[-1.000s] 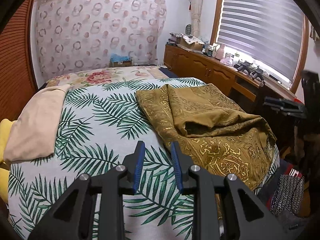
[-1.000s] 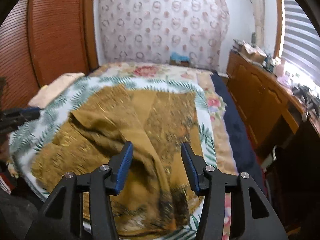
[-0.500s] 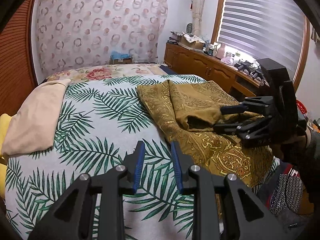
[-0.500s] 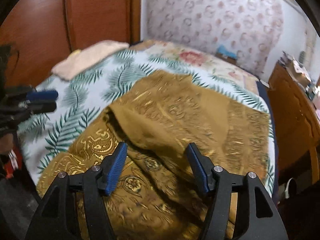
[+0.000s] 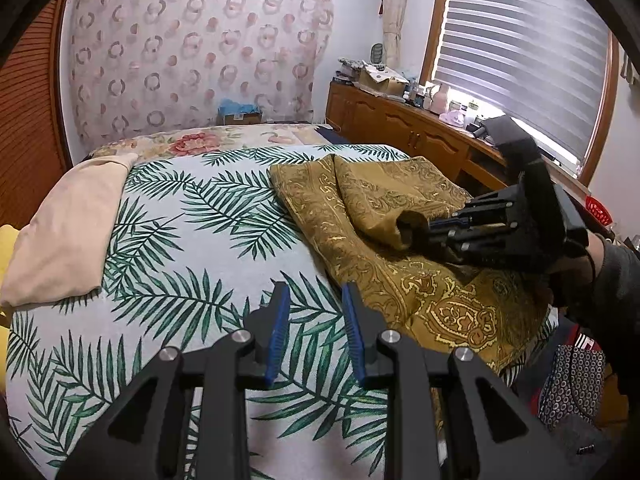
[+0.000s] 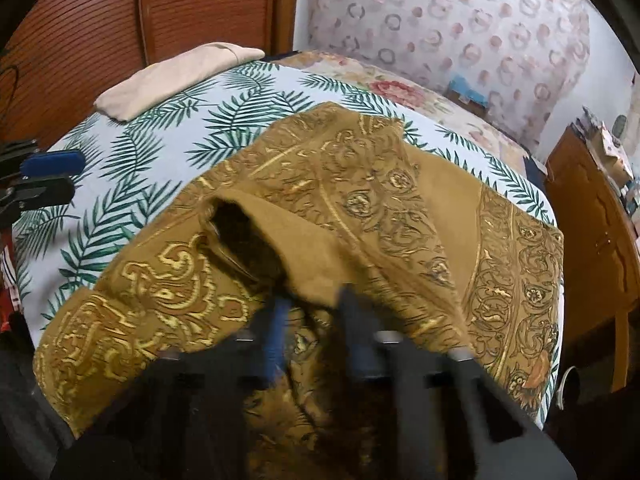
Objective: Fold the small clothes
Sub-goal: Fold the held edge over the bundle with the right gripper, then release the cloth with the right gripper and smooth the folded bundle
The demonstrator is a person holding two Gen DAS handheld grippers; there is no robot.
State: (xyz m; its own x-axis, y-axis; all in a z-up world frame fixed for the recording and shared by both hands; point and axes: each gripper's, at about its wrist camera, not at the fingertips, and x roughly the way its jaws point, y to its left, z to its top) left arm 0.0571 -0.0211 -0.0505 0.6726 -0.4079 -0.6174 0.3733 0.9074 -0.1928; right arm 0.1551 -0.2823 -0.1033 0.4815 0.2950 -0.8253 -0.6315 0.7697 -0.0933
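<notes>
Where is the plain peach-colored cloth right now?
The peach cloth lies folded on the palm-leaf bedspread, at the left edge in the left wrist view, near the wooden slatted door and well apart from the gold patterned garment.

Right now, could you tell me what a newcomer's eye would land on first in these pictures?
Probably the mustard-gold garment with ornate gilt scrollwork, lying rumpled on the right side of the palm-leaf printed bedspread. The right gripper has just been closing on a raised fold of it. A folded beige cloth lies at the bed's left edge, and the left gripper hovers empty.
</notes>
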